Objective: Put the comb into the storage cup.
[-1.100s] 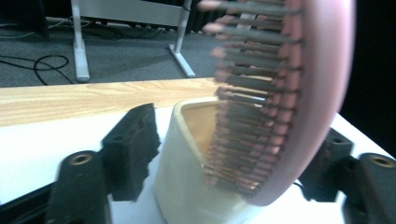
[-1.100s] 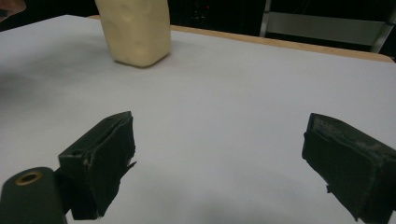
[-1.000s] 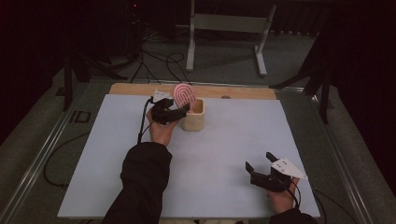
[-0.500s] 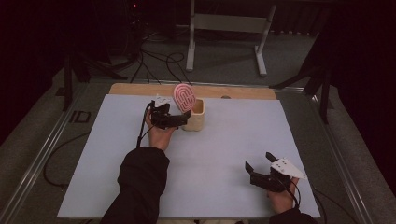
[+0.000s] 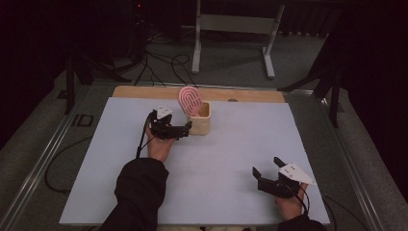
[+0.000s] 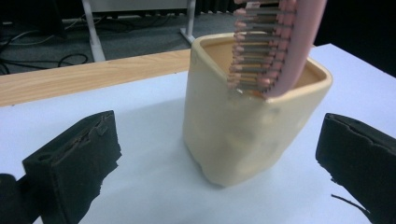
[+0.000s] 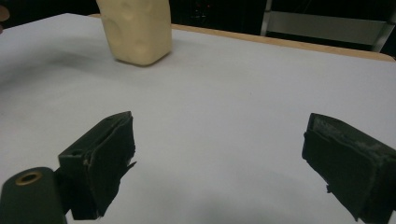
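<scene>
Pink hairbrush upright in cream cup; left tool open beside it

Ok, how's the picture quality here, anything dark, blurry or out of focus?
High view: the room behind is nearly black, the white table evenly lit. Left gripper view: the cream holder looks soft and smeared, the pink brush sharper. Right gripper view: the near jaws are sharp, the holder behind slightly soft, faint shadows beneath.
</scene>
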Demonstrator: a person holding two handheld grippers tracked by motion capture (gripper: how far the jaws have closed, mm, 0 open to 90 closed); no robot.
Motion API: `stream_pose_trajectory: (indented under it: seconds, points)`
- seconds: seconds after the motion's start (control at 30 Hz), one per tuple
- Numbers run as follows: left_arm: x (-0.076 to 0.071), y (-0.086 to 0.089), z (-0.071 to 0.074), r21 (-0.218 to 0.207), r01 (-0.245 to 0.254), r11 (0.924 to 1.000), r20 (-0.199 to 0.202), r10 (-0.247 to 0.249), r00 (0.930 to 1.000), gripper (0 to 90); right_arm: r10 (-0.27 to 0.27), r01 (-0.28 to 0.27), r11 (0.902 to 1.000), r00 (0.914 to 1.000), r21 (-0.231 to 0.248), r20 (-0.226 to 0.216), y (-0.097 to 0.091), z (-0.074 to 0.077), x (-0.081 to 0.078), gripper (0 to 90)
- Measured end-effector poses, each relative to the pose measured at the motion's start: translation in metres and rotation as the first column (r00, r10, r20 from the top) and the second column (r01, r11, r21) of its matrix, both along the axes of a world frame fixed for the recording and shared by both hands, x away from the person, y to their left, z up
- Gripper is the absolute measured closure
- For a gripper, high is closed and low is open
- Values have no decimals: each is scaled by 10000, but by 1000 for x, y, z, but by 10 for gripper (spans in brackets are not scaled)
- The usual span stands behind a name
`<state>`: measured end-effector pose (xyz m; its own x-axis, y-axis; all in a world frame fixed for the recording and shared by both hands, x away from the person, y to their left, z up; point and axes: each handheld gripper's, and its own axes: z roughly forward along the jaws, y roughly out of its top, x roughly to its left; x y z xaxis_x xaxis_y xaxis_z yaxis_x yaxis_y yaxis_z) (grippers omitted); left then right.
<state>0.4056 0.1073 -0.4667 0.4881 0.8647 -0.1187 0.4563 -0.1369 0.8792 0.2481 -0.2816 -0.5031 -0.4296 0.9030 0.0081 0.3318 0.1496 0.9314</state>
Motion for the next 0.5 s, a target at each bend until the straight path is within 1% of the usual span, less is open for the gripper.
stream_pose_trajectory:
  seconds: [0.07, 0.2, 0.23, 0.27, 0.5]
  points:
    - [-4, 3, 0, 108, 17, 9999, 51, -18, 10000, 1, -2, 2, 10000, 10000, -16, 3, 0, 0, 0, 92]
    - [-11, 12, -1, 127, 72, 9999, 89, -73, 9999, 1, -8, 8, 10000, 10000, -14, 3, 0, 0, 0, 92]
    - [-11, 12, -1, 127, 72, 9999, 89, -73, 9999, 1, -8, 8, 10000, 10000, -14, 3, 0, 0, 0, 92]
    - [-15, 16, -1, 157, 100, 9998, 135, -102, 9999, 1, 5, -5, 10000, 10000, -30, 7, 0, 0, 0, 92]
    - [-30, 31, -2, 275, 293, 9992, 168, -298, 9994, 1, 36, -36, 10000, 10000, -45, 20, 1, 0, 0, 92]
